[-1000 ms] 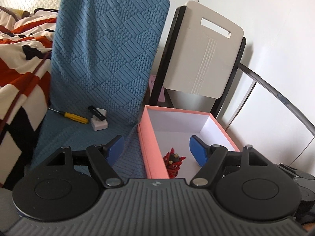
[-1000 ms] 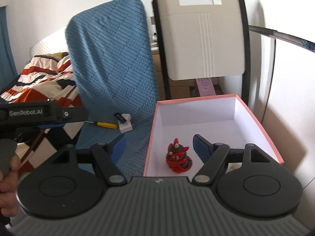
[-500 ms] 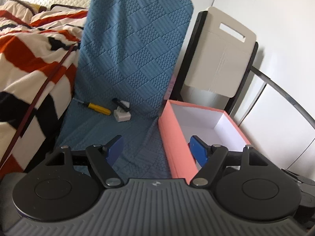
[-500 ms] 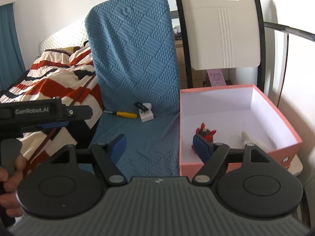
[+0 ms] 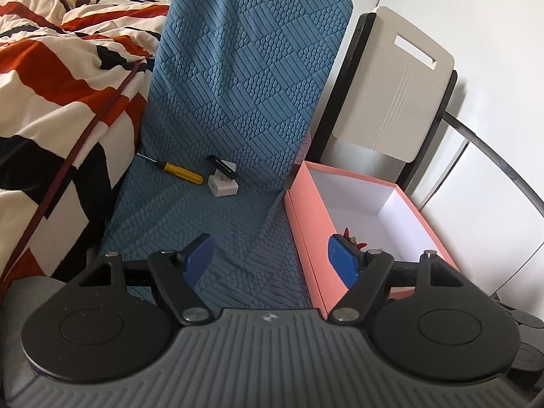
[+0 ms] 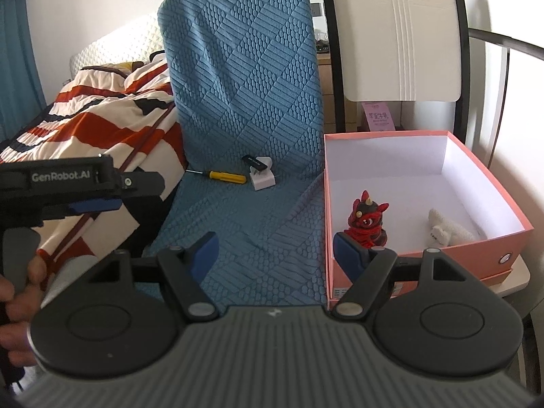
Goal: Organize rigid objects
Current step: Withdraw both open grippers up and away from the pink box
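A blue quilted chair seat [image 6: 258, 238] is carrying a yellow screwdriver [image 6: 227, 176], a white charger [image 6: 262, 180] and a black USB stick [image 6: 254, 162] near its back edge.

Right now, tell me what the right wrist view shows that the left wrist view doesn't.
Only the right wrist view shows the white plush toy in the pink box, the whole red figurine, the left gripper from the side, and the hand holding it. Only the left wrist view shows the black discs on the floor. Both share the yellow screwdriver, the white charger with the black stick on it, the blue chair, the striped blanket, and open jaws on each gripper.
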`<act>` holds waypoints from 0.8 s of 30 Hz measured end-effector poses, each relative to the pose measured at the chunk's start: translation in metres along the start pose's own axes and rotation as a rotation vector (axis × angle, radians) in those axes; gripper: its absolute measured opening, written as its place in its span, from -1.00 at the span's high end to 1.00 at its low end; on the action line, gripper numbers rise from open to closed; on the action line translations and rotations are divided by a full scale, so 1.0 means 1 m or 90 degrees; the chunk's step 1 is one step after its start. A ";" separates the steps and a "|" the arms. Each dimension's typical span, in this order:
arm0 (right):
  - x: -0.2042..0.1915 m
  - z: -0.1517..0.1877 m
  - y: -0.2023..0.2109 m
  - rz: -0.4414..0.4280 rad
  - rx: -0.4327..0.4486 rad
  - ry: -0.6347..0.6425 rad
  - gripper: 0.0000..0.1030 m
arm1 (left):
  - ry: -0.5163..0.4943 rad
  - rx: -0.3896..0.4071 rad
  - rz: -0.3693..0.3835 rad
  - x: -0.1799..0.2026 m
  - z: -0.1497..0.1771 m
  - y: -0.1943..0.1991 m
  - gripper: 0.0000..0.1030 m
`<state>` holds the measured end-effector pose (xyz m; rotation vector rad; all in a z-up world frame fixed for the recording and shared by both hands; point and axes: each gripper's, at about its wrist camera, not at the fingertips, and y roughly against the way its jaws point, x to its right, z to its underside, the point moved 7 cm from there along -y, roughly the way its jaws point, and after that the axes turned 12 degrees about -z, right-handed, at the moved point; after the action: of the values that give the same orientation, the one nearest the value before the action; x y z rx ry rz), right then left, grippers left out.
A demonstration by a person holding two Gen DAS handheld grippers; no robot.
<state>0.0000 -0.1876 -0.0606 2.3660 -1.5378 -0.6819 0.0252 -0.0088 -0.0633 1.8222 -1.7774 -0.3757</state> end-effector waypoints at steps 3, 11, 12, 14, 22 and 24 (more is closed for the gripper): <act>0.001 -0.001 -0.004 0.001 -0.001 -0.002 -0.47 | 0.012 -0.006 0.003 -0.004 -0.003 -0.005 -0.52; 0.008 -0.005 -0.022 0.003 -0.006 -0.001 -0.47 | 0.019 -0.012 -0.005 -0.017 -0.010 -0.033 -0.52; 0.009 -0.005 -0.025 0.004 -0.007 0.001 -0.47 | 0.020 -0.013 -0.006 -0.019 -0.010 -0.039 -0.52; 0.011 -0.005 -0.034 0.006 -0.010 0.004 -0.47 | 0.020 -0.013 -0.001 -0.023 -0.011 -0.051 -0.53; 0.016 -0.011 -0.073 -0.004 -0.026 0.023 -0.47 | 0.047 -0.004 -0.009 -0.041 -0.012 -0.112 -0.52; 0.015 -0.015 -0.082 -0.011 -0.027 0.030 -0.47 | 0.058 -0.008 -0.006 -0.044 -0.014 -0.126 -0.52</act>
<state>0.0778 -0.1681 -0.0877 2.3499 -1.4711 -0.6499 0.1331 0.0324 -0.1313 1.8104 -1.7018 -0.3028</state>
